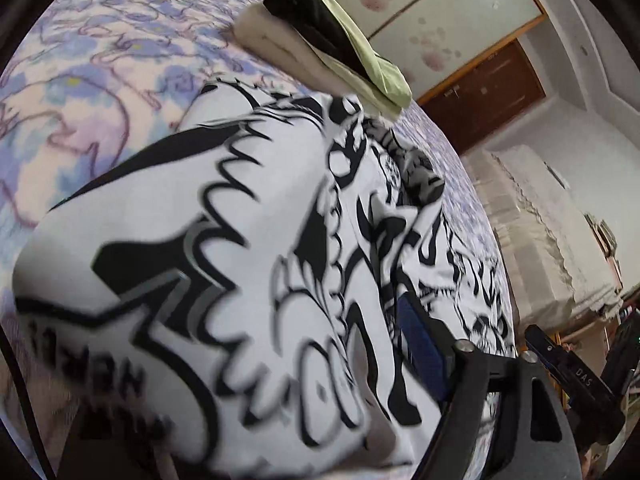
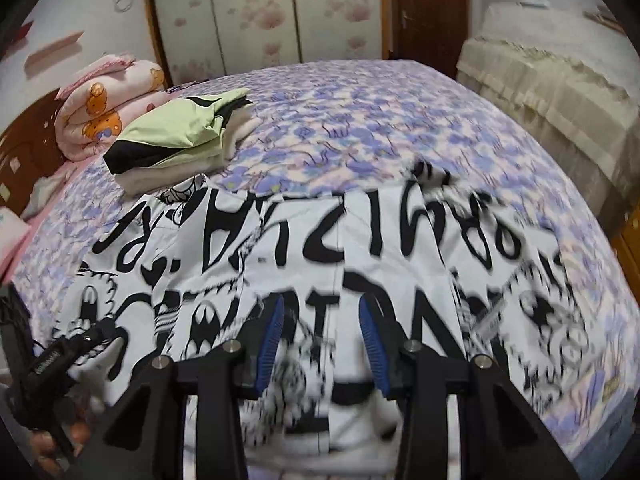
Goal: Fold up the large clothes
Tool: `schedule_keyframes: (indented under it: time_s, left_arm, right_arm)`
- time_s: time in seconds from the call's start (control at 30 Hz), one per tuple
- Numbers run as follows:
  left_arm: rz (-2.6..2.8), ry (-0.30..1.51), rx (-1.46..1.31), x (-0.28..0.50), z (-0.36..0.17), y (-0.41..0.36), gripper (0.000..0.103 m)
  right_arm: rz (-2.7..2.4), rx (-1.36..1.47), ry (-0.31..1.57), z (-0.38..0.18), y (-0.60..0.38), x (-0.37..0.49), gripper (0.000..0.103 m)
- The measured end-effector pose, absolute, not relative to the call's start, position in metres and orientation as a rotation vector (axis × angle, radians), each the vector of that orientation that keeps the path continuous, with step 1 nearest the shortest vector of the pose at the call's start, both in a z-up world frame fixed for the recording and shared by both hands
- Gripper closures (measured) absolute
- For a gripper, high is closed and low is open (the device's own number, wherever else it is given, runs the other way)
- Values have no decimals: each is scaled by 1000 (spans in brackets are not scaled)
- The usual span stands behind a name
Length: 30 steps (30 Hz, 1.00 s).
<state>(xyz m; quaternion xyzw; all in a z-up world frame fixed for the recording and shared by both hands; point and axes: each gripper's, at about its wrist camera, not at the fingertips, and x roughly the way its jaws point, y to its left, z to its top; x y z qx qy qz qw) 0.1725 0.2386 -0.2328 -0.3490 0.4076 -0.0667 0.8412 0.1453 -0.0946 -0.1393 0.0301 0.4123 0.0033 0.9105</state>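
A large white garment [image 1: 248,240] with black cartoon print lies spread on the bed and fills the left wrist view. My left gripper [image 1: 316,320] is low over it. Only its right blue-padded finger [image 1: 424,344] shows, lying against the cloth; the other finger is hidden under a fold. In the right wrist view the same garment [image 2: 320,232] lies across the near half of the bed. My right gripper [image 2: 320,304] has a bunched fold of it pinched between both blue pads. The left gripper [image 2: 52,360] and a hand show at the lower left there.
The bed has a purple flowered sheet [image 2: 360,128]. A stack of folded clothes [image 2: 176,140] with a green and black top piece sits beyond the garment, next to a rolled pink quilt [image 2: 104,108]. Cloth-covered furniture [image 2: 560,92] stands beside the bed on the right.
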Motion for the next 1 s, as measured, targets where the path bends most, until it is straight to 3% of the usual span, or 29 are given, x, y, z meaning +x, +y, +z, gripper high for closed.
schedule_keyframes:
  time_s: [0.13, 0.23, 0.33, 0.47, 0.83, 1.0]
  left_arm:
    - [-92, 873, -718, 181, -231, 242, 72]
    - [-86, 879, -660, 183, -223, 236, 83]
    - [-68, 836, -544, 179, -201, 222, 89]
    - [-85, 776, -467, 173, -166, 207, 91]
    - [-205, 678, -231, 175, -83, 117, 91]
    - [-254, 666, -83, 186, -56, 57, 91]
  right_arm:
    - [47, -18, 822, -148, -81, 171, 64]
    - [62, -61, 850, -166, -72, 185, 71]
    - [78, -88, 947, -202, -65, 195, 71]
    - [71, -206, 915, -221, -52, 187, 70]
    - [189, -91, 1000, -213, -69, 192, 69]
    - [309, 114, 1090, -181, -119, 185, 70]
